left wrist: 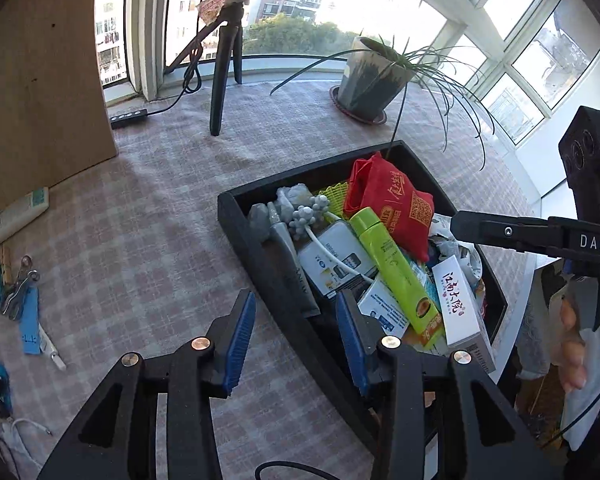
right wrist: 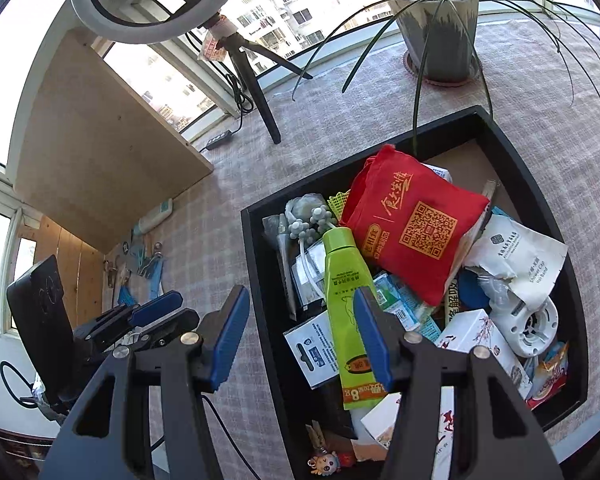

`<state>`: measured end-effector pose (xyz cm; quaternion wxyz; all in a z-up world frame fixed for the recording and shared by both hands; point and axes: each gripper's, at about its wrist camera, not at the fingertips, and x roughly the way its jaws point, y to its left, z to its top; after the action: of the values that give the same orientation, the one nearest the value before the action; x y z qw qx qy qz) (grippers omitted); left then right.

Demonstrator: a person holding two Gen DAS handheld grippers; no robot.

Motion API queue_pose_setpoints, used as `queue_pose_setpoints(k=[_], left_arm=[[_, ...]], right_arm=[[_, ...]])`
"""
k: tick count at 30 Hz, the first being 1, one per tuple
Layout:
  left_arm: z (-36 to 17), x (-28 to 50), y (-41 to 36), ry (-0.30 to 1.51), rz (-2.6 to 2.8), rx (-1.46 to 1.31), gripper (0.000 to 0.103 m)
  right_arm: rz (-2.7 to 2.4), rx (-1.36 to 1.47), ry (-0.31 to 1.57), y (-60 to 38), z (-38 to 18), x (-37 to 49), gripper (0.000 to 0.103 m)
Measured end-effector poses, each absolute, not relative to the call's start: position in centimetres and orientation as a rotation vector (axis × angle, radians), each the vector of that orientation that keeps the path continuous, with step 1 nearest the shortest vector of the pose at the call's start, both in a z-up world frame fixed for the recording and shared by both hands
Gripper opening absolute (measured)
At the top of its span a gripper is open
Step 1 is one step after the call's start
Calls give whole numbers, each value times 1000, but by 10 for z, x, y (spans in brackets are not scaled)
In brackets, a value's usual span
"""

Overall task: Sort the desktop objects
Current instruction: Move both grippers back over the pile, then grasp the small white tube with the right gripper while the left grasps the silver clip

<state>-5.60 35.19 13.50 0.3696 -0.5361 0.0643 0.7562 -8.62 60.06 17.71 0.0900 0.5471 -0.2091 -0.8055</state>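
1. My left gripper [left wrist: 296,336] hangs over the near-left wall of the black tray [left wrist: 236,216], jaws partly apart with nothing between the blue pads; one finger stands over the checked tablecloth [left wrist: 148,208], the other over the tray's contents.
2. My right gripper [right wrist: 300,336] is likewise empty, its jaws standing wider; the right finger overlaps the green tube [right wrist: 346,300] in the view (whether it touches the tube I cannot tell).
3. The tray sits on the tablecloth and is piled full: a red cloth bag [right wrist: 412,228] with a printed code lies on top towards the far side, the green tube slants down from just beside it, and white boxes [right wrist: 312,352] lie under and beside the tube.
4. A grey knobbly toy [left wrist: 306,214] and a grey tube [left wrist: 290,256] lie along the tray's left wall.
5. A white shower-cap packet [right wrist: 524,264] and a small white fan [right wrist: 532,328] occupy the tray's right side.
6. Outside the tray, blue clips and keys [left wrist: 20,292] lie scattered at the table's left, near a pale tube [left wrist: 18,216] beside a wooden board [left wrist: 40,100].
7. A potted plant [left wrist: 372,76] stands beyond the tray.
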Motion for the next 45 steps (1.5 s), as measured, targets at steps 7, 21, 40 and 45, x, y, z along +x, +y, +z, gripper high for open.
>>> queue_pose_setpoints(k=[7, 21, 40, 45], left_arm=[[119, -77, 292, 97, 2037, -1447, 40], [107, -169, 147, 8, 2287, -1577, 49], [39, -231, 147, 171, 2201, -1688, 65], [27, -239, 153, 173, 2197, -1696, 59]], right_arm=[[-2339, 1647, -539, 565, 168, -95, 54], [-2184, 1593, -210, 424, 146, -109, 55], [-1891, 1637, 36, 262, 82, -135, 49], [-1887, 1650, 78, 246, 72, -144, 44]])
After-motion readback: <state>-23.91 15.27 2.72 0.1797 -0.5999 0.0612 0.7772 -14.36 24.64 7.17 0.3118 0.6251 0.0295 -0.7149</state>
